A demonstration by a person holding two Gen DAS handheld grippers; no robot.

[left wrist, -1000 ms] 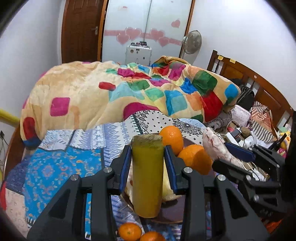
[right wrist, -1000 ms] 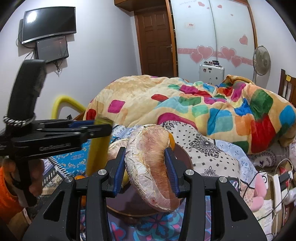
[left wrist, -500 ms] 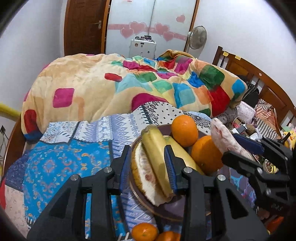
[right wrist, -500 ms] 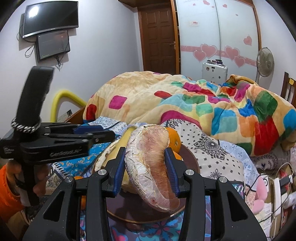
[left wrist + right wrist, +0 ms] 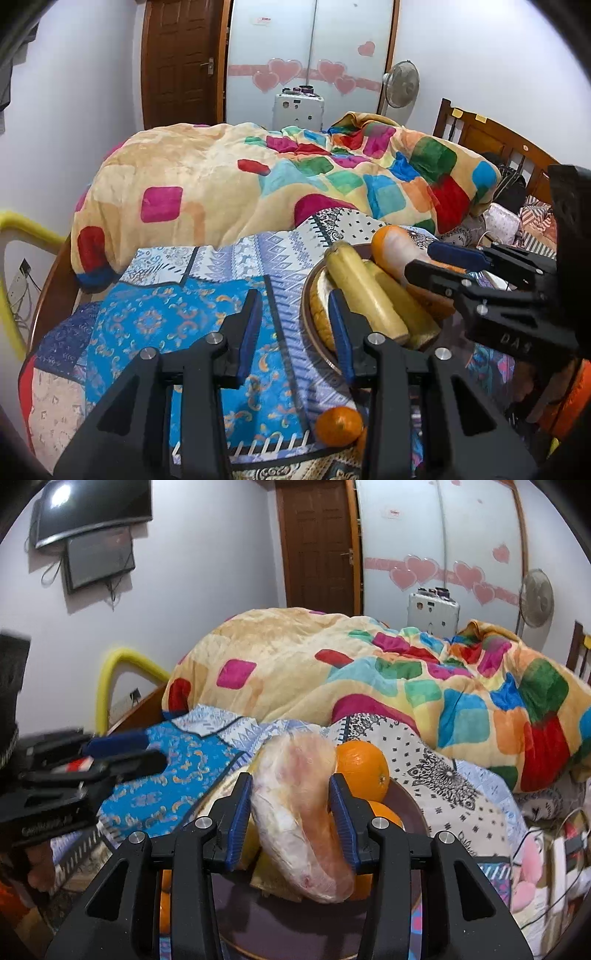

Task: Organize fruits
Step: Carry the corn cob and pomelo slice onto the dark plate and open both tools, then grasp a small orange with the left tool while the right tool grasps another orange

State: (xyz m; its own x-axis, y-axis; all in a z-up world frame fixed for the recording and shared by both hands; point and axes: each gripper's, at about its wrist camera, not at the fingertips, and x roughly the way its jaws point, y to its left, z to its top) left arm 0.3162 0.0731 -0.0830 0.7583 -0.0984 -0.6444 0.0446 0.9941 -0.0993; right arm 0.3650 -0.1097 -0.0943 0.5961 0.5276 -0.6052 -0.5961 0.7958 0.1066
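Starting at the left, the left gripper (image 5: 295, 325) is seen with its jaws apart and nothing between them; only the patterned bed cover (image 5: 177, 325) shows through the gap. It is judged to be empty because the bananas (image 5: 369, 295) are already laid on the plate (image 5: 308, 314), side by side and leaning against a pale pomelo wedge (image 5: 319, 306). The bananas lie just to the right of the jaws, outside the gap, with the right jaw near the plate's rim. A loose orange (image 5: 338, 426) is left on the bed cover below the plate, just beside the gripper's body, and it is taken to be fruit not yet gathered.

Further right, the right gripper (image 5: 291, 816) is clamped on a wrapped pomelo piece (image 5: 299, 812), which is held between both blue pads and fills the gap. Its lower end hangs low over the plate (image 5: 413, 805); whether it touches cannot be told. It is probably held this way so that it can be set down beside the other fruit. Behind it, two oranges (image 5: 364, 770) are stacked at the plate's far side, just beside the right jaw. A colourful blanket (image 5: 406, 679) is heaped on the bed behind.
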